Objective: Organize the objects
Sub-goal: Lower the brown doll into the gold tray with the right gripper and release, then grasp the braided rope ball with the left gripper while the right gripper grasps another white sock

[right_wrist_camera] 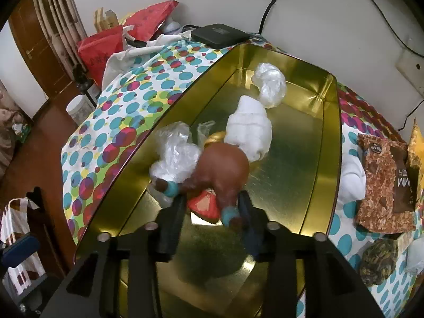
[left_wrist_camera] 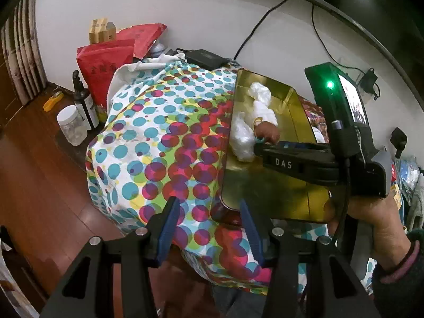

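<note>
An open gold tin [right_wrist_camera: 291, 145] lies on a table covered with a dotted cloth [right_wrist_camera: 127, 98]. Inside it are a white wrapped bundle [right_wrist_camera: 249, 127], two crumpled clear plastic bags [right_wrist_camera: 270, 84] and a brown figurine [right_wrist_camera: 225, 167] with teal cuffs and a red part. My right gripper [right_wrist_camera: 212, 198] reaches down into the tin. The figurine sits between its fingers, and the pads look loose around it. In the left wrist view the right gripper [left_wrist_camera: 258, 143] comes in from the right, held by a hand [left_wrist_camera: 371, 220]. My left gripper [left_wrist_camera: 208, 204] hovers over the tin's [left_wrist_camera: 265, 185] near corner, jaws apart and holding nothing.
A black box [right_wrist_camera: 220, 35] with a cable sits at the table's far edge. Red bags [left_wrist_camera: 106, 63], a dark bottle [left_wrist_camera: 84, 103] and a clear jar [left_wrist_camera: 70, 124] stand at the left. Right of the tin lie a brown snack packet [right_wrist_camera: 384, 180] and a dark round lump [right_wrist_camera: 379, 261].
</note>
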